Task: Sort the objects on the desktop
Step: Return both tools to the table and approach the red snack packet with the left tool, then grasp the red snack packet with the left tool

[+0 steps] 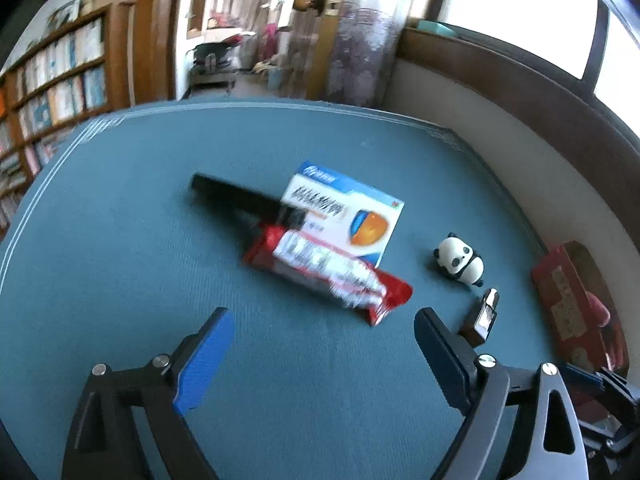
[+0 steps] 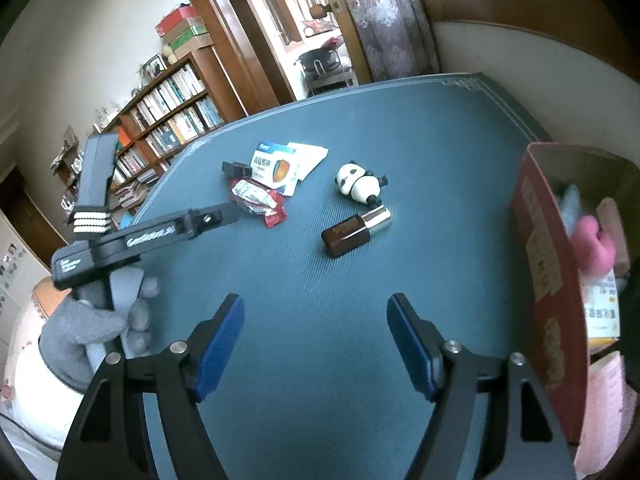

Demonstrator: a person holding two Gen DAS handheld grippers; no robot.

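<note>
Both grippers hover over the teal mat, fingers spread wide and holding nothing. Ahead of the left gripper (image 1: 324, 344) lies the red snack packet (image 1: 326, 270), the medicine box (image 1: 346, 216) behind it. Beyond the right gripper (image 2: 316, 334): brown bottle (image 2: 352, 230), then panda figurine (image 2: 360, 184). A gray-gloved hand (image 2: 96, 320) grips the left tool's handle, held level.

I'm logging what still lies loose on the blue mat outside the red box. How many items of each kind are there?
Flat white-and-blue cardboard boxes: 1
Red-and-white foil wrappers: 1
Long black bars: 1
White paper sheets: 1
Black-and-white panda figurines: 1
Brown bottles with silver caps: 1
Total: 6
</note>
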